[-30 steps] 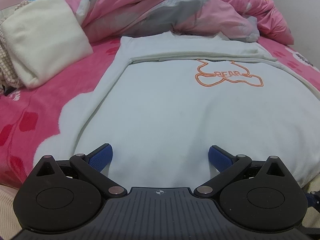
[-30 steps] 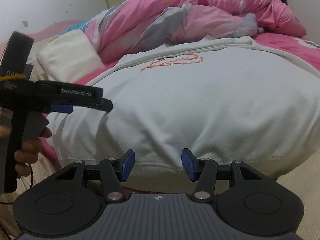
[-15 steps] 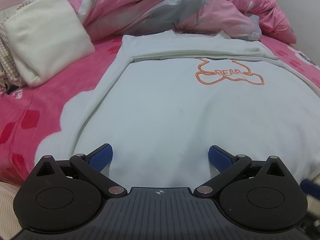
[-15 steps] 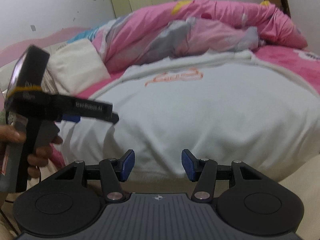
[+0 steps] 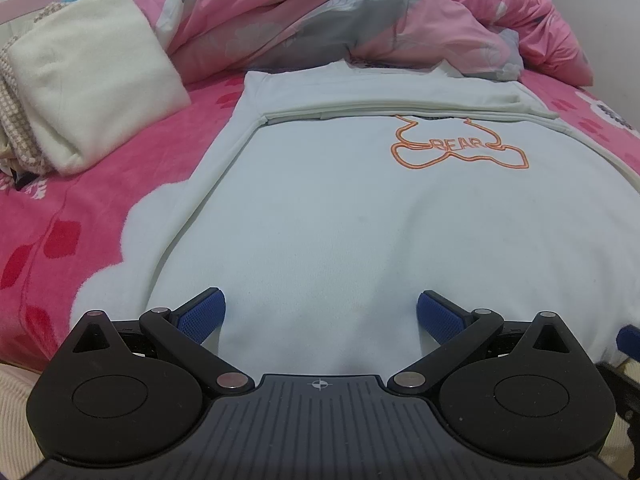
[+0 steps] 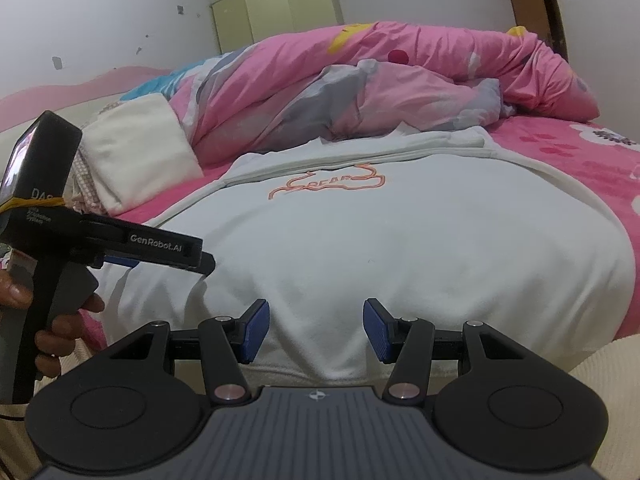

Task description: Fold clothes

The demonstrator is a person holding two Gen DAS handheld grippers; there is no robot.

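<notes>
A pale blue sweatshirt (image 5: 360, 216) with an orange "BEAR" outline lies flat on the pink bed, its sleeves folded in across the top. It also shows in the right wrist view (image 6: 380, 240). My left gripper (image 5: 320, 316) is open and empty, its blue pads just above the shirt's near hem on the left side. In the right wrist view the left gripper (image 6: 172, 258) hovers over the hem's left corner. My right gripper (image 6: 316, 330) is open and empty at the hem's near edge, with its pads either side of a fabric ridge.
A folded cream blanket (image 5: 92, 92) on a stack of clothes sits at the far left. A bunched pink and grey duvet (image 5: 360, 28) lies behind the shirt. The pink bedsheet (image 5: 60, 220) borders the shirt on the left. A wardrobe (image 6: 276, 12) stands by the far wall.
The right wrist view has tilted up and shifted, showing more wall and wardrobe. The left gripper has stayed almost still over the hem. Both jaws stay open.
</notes>
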